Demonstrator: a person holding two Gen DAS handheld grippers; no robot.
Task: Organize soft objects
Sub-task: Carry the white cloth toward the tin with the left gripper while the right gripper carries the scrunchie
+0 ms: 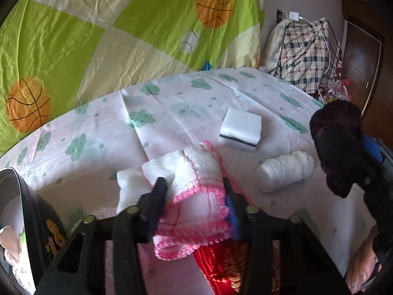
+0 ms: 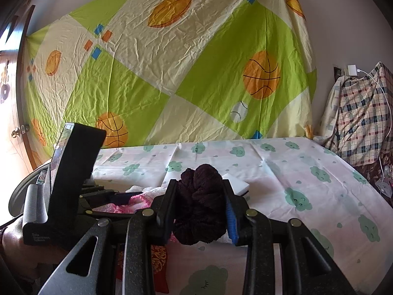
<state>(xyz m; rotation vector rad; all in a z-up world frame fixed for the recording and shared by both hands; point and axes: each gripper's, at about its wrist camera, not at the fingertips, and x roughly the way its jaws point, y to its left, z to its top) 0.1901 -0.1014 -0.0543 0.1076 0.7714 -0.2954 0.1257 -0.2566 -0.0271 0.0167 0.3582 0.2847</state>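
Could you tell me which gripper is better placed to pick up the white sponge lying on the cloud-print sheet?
Neither is free. The left gripper is shut on the pink-edged cloth, the right gripper on the dark scrunchie. Whichever unloads first; the white sponge lies just beyond the right gripper's tips, so probably the right.

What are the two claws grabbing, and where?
The left claw pinches the pink-edged white cloth by its folded sides. The right claw squeezes the dark fuzzy scrunchie across its middle.
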